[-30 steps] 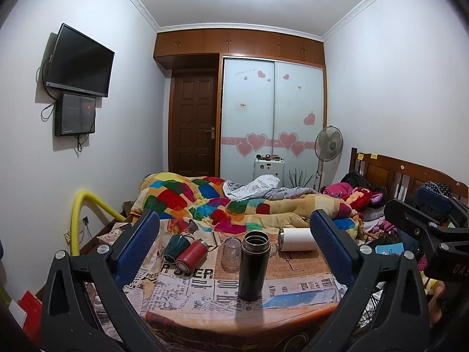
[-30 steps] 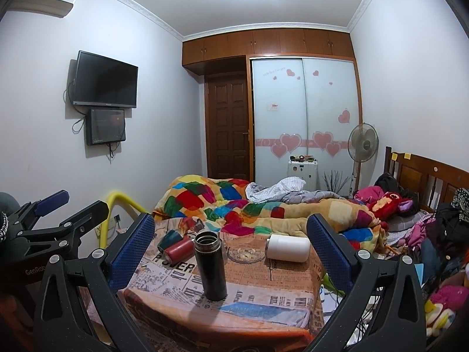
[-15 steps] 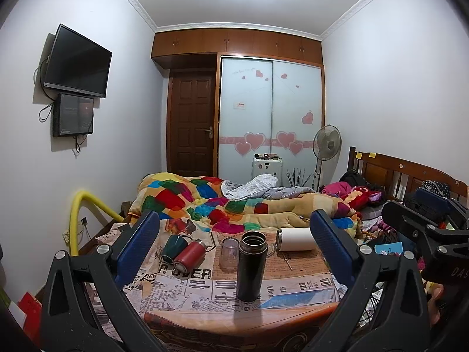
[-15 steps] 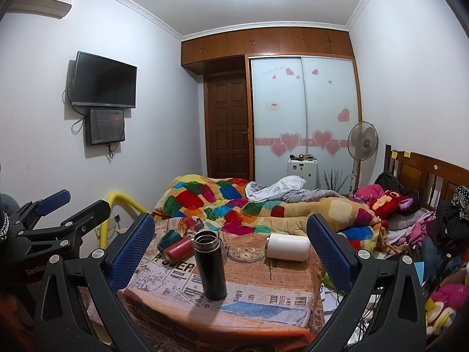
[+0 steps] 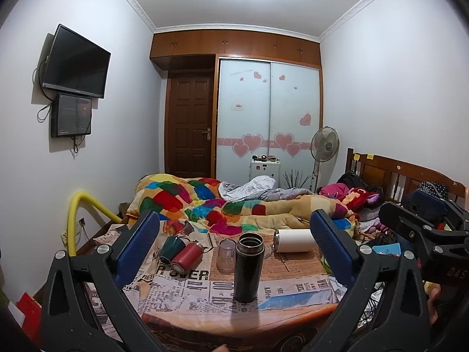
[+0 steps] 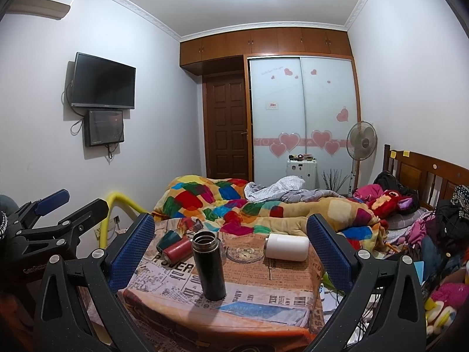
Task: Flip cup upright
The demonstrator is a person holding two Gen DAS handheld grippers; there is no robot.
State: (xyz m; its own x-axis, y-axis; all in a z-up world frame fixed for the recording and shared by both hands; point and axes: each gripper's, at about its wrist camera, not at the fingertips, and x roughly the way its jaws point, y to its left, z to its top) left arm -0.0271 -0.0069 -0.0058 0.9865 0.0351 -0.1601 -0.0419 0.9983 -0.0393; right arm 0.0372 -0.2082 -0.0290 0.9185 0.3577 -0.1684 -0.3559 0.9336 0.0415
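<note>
A black flask (image 5: 247,267) (image 6: 208,265) stands upright and uncapped near the front of the newspaper-covered table (image 5: 293,287) (image 6: 263,281). A white cup (image 5: 294,236) (image 6: 287,247) lies on its side at the back right. A red cup (image 5: 186,258) (image 6: 177,248) and a dark green cup (image 5: 171,245) (image 6: 167,239) lie on their sides at the back left. A clear glass (image 5: 226,256) stands behind the flask. My left gripper (image 5: 234,252) and right gripper (image 6: 231,252) are both open, empty, and held back from the table's front edge.
A glass dish (image 6: 245,253) sits mid-table. A bed with a colourful quilt (image 5: 222,202) lies behind the table. A yellow pipe (image 5: 85,208) stands at the left. Clothes and toys (image 6: 439,234) pile up at the right. Each gripper shows in the other's view.
Both views have shifted only slightly. The grippers stay open and the objects on the table have not moved.
</note>
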